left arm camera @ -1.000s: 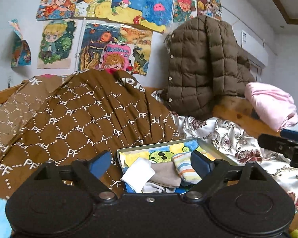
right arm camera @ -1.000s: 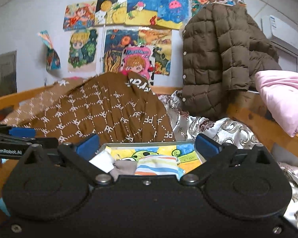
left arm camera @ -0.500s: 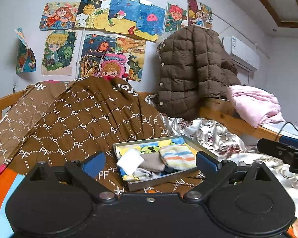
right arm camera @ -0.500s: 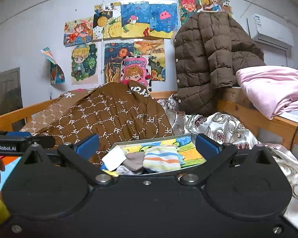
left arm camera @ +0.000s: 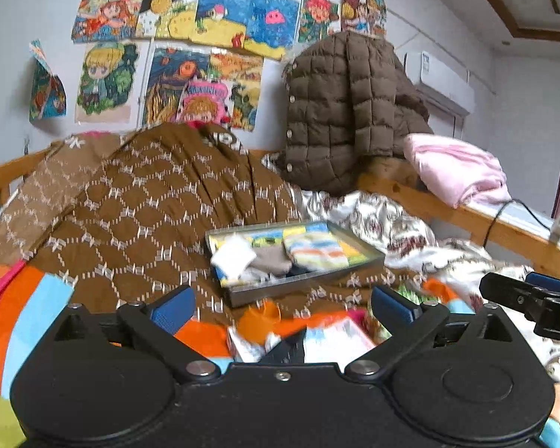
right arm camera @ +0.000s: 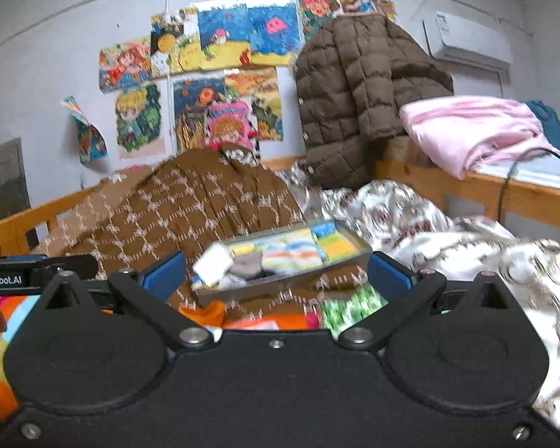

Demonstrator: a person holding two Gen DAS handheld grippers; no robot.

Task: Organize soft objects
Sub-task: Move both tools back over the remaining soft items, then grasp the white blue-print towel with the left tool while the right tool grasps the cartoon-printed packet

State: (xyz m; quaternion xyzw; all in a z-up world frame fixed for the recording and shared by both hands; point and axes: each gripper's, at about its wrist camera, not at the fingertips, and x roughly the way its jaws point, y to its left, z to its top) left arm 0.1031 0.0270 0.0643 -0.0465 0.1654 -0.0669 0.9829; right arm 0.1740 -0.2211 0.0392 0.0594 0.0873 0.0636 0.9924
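Both tongs have pulled back and up from the tray [left arm camera: 302, 283], which a second ago filled the gap between their fingers and now sits farther off on the brown quilt [left arm camera: 160, 216]! The left tongs [left arm camera: 283, 306] are spread wide with nothing between the blue pads, and the right tongs [right arm camera: 276, 274] are just as wide and just as empty. Inside the tray, a white folded cloth [left arm camera: 232, 255] lies at the left, a grey-brown one [left arm camera: 270, 259] is in the middle touching it, and a striped one [left arm camera: 313, 248] is to the right, all snug on the colourful liner. That looks like three soft items already put away. Near the cameras, on the bed in front of the tray, there is a blurred jumble: something orange [left arm camera: 259, 319], something green [right arm camera: 351, 304], and some pale bits I cannot make out. My read is the job is well under way, with those loose pieces near the tongs possibly still to sort, though the blur leaves that uncertain.
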